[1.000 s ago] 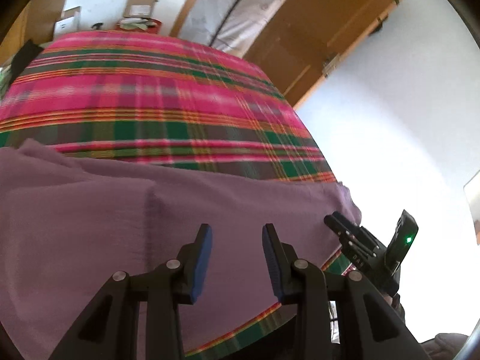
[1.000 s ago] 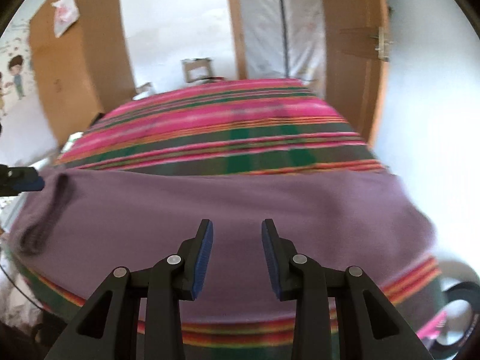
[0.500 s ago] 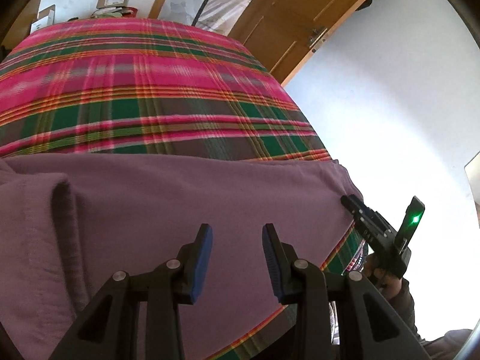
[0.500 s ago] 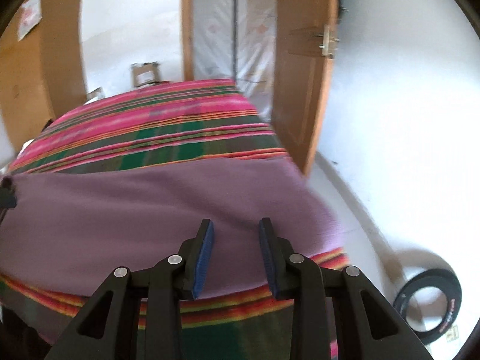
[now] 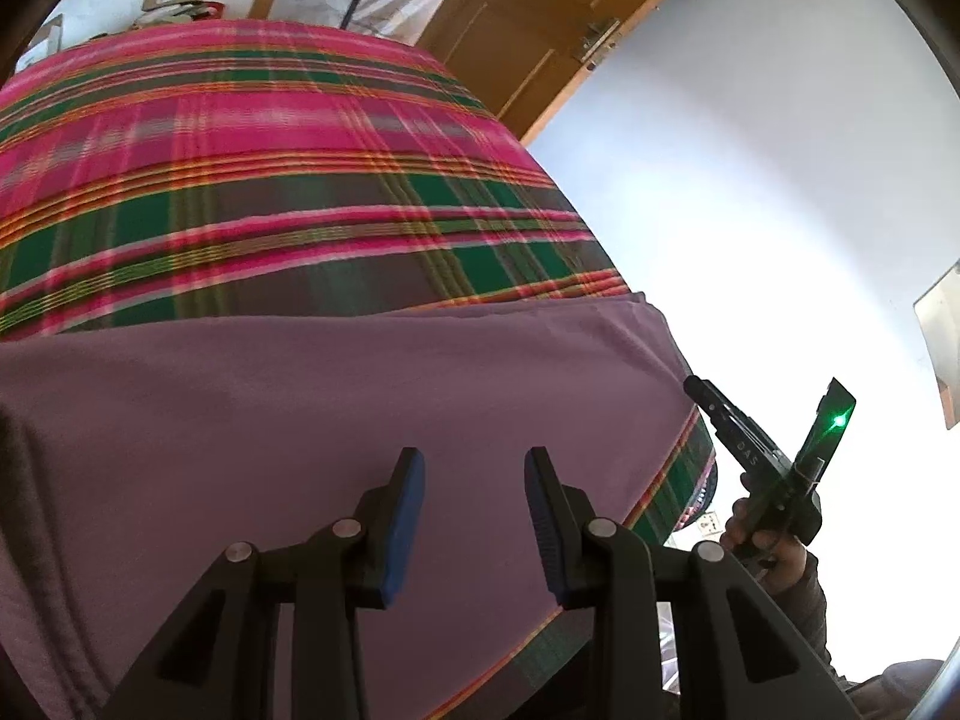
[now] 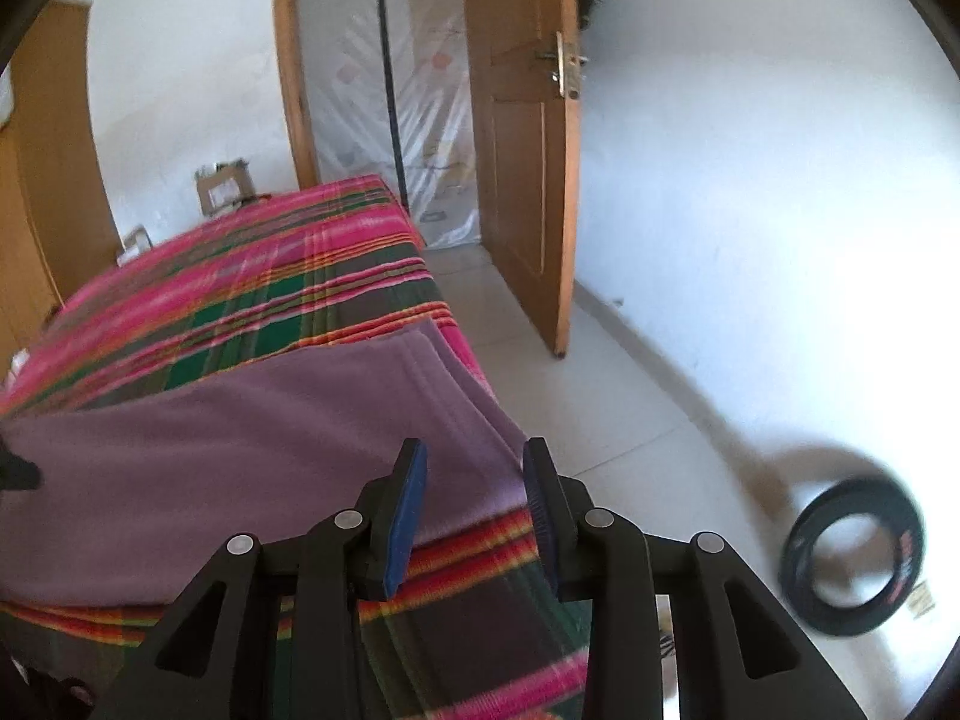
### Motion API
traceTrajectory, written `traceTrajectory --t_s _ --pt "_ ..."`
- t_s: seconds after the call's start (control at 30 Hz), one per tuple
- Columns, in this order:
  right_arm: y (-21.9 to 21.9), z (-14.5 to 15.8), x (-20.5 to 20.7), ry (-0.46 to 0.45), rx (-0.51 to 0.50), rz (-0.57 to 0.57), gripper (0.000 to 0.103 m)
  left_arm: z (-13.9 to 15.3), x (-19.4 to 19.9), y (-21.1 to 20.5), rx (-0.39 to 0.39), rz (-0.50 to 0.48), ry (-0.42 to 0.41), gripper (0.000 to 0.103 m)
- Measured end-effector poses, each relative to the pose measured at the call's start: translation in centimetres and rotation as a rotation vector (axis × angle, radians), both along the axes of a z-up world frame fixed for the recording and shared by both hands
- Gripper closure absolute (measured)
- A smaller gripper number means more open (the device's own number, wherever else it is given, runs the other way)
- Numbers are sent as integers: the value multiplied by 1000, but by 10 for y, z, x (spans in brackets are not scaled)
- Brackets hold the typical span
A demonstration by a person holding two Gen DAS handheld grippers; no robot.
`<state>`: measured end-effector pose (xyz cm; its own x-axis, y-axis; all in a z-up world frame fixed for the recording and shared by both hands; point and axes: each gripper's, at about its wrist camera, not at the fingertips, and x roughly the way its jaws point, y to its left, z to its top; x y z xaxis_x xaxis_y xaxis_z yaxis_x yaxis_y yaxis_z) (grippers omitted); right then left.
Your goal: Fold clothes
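We are looking across a bed covered by a plaid blanket of pink, green and brown stripes [image 5: 288, 180], which fills most of the left wrist view and runs back toward a white wall [image 6: 750, 180]. Behind the bed's far end stand cardboard boxes [image 6: 222, 186], and beside them an open brown wooden door [image 6: 516, 180] shows a doorway hung with clear plastic sheeting [image 6: 384, 120]. The floor is pale tile [image 6: 600, 408], and a black rubber ring [image 6: 852, 546] lies on it beside the bed, blurred. The mauve knit garment [image 5: 336, 432] lies spread flat across the near end of the bed, on top of the plaid blanket, its right edge reaching the bed's side edge. Our left gripper [image 5: 474, 516] hangs over the middle of this garment with its blue-padded jaws parted about halfway and nothing between them; whether the tips touch the cloth we cannot tell. Our right gripper [image 6: 474, 510] sits over the garment's right corner near the bed's edge; its jaws have just been opening and stand roughly half apart, empty, with the cloth seen behind the gap. In the left wrist view that right gripper [image 5: 696, 387] appears from the side, held by a hand [image 5: 774, 552], its tip just at the garment's right edge.
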<state>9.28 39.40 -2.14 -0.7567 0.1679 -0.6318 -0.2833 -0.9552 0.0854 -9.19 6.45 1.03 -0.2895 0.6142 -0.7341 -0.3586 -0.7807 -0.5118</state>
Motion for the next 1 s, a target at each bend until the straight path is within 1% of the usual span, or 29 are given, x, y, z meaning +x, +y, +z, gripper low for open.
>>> traceTrajectory --t_s 0.03,0.13,0.17,0.27,0.47,0.63,0.8,0.93,1.0 --pt "7 -3 3 -2 -43 -6 67 -1 -1 3 0 -6 -3 68" --pt "19 -7 8 8 -103 -46 67 -2 -2 12 5 -27 -9 68" --pt "22 -8 8 10 -127 -43 67 -2 -2 14 2 -36 -10 68" --pt "26 -9 9 15 -146 -42 66 -4 -2 20 4 -50 -18 68" --pt "30 -9 -5 15 -172 -18 66 -6 -3 24 5 -49 -28 68" --pt "24 -8 -9 19 -128 -2 65 -7 -4 26 6 -50 -32 68" --pt "9 -6 -10 18 -22 29 65 -9 -4 30 3 -55 -39 68" --pt "2 -6 -10 24 29 35 73 -11 -5 33 4 -57 -49 68" --pt "-1 -6 -10 28 45 38 81 -12 -5 35 4 -59 -54 68"
